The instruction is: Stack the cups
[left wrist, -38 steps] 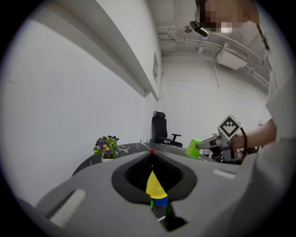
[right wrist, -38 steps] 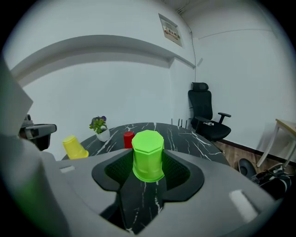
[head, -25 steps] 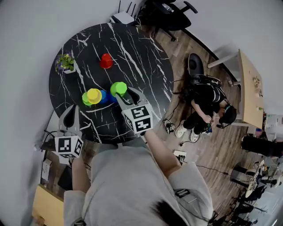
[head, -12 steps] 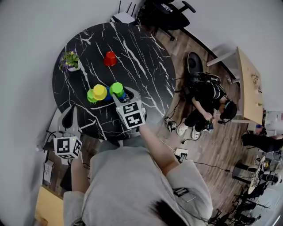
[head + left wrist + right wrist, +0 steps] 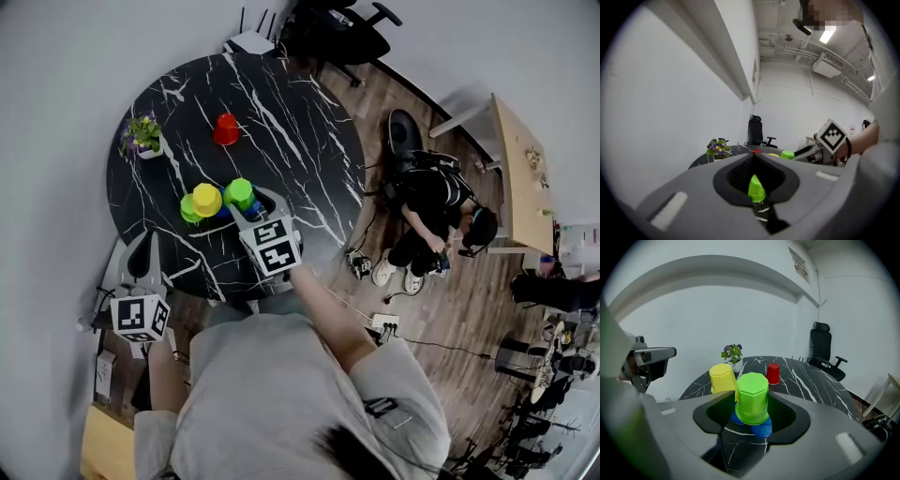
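Over the blue cup (image 5: 763,428) on the table (image 5: 300,141), the right gripper (image 5: 752,404) clamps a green cup (image 5: 752,392). The left gripper (image 5: 753,159) is closed, empty.

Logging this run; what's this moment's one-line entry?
right gripper: shut on green cup | green cup: over blue cup | left gripper: shut | red cup: apart on table

Tight: yellow cup (image 5: 206,199) crowds green cup (image 5: 238,192); beyond seemingly clear.
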